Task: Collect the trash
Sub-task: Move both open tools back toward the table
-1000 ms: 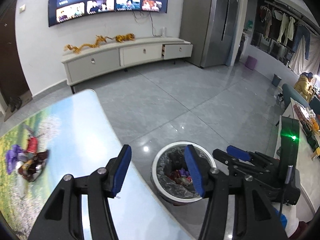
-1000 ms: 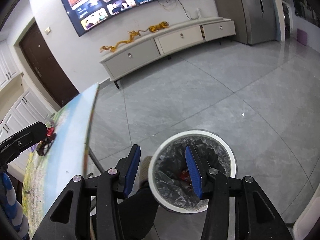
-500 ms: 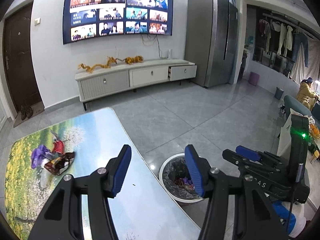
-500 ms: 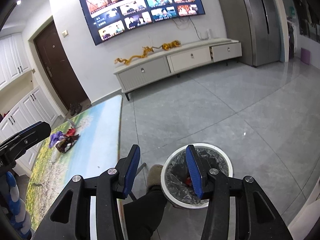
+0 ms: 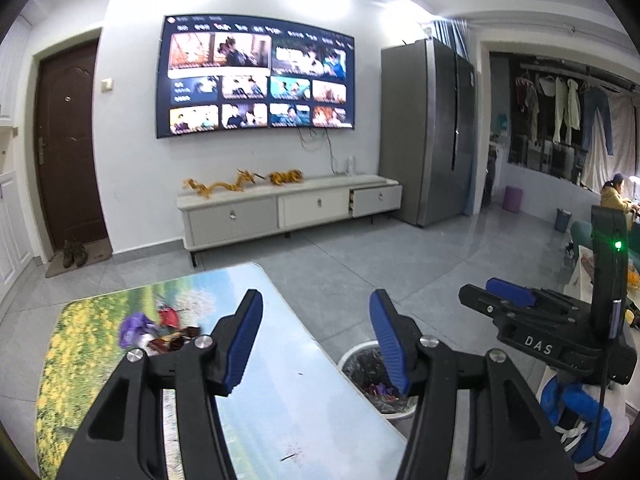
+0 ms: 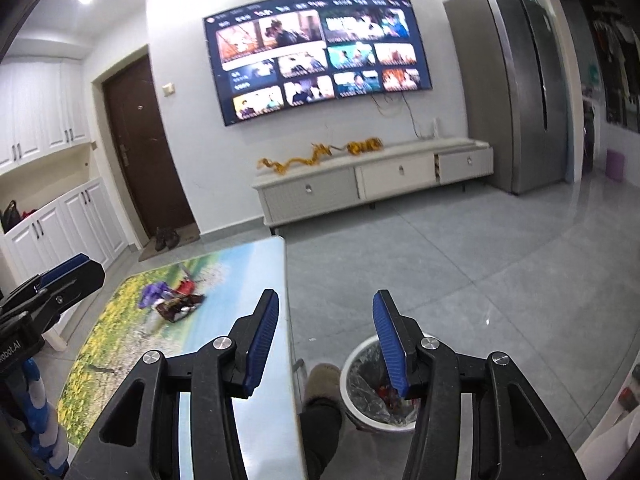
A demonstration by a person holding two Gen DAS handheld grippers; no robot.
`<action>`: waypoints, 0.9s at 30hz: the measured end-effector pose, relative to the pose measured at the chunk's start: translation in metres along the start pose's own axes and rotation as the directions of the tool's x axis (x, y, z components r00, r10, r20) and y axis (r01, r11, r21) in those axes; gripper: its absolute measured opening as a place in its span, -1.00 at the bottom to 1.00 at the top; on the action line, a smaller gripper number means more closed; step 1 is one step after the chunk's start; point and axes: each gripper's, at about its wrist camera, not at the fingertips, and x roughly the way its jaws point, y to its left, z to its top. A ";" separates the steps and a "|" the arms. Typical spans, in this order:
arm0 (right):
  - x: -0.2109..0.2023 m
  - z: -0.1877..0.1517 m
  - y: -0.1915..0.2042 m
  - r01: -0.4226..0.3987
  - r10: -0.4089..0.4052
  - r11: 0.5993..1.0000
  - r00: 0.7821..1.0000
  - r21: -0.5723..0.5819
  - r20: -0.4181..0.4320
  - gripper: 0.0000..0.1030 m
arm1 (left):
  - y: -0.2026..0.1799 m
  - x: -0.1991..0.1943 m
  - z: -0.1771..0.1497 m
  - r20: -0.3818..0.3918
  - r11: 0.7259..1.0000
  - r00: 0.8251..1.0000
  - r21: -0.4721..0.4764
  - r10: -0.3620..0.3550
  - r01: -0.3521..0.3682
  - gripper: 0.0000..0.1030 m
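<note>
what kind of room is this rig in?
Most likely a home living room: wall-mounted TV above a low media cabinet, a tall fridge beside it, clothes hanging in the back area.

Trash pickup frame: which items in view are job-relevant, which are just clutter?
Job:
wrapper pile on table
lined trash bin on floor
left gripper, right gripper, both open and empty

Clutter:
TV
TV cabinet
gold dragon ornament
fridge
shoes by door

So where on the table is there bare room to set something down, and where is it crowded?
The table is bare from the wrapper pile back to its near end, a wide patch under the open left gripper. Its far edge past the pile is bare too. Only the pile is crowded. On the floor, the bin sits close by the table's right edge, under the open right gripper.
</note>
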 end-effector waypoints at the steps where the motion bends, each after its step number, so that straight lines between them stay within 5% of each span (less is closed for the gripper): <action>1: -0.003 0.001 0.006 -0.007 0.007 1.000 1.000 -0.011 0.008 0.09 | 0.003 -0.006 -0.001 0.009 1.000 1.000 -0.005 0.009 -0.009 0.05; 27: -0.042 -0.009 0.085 -0.155 0.165 0.975 0.985 -0.159 0.054 0.18 | 0.044 -0.100 -0.020 0.133 0.986 0.980 -0.096 0.145 -0.133 0.14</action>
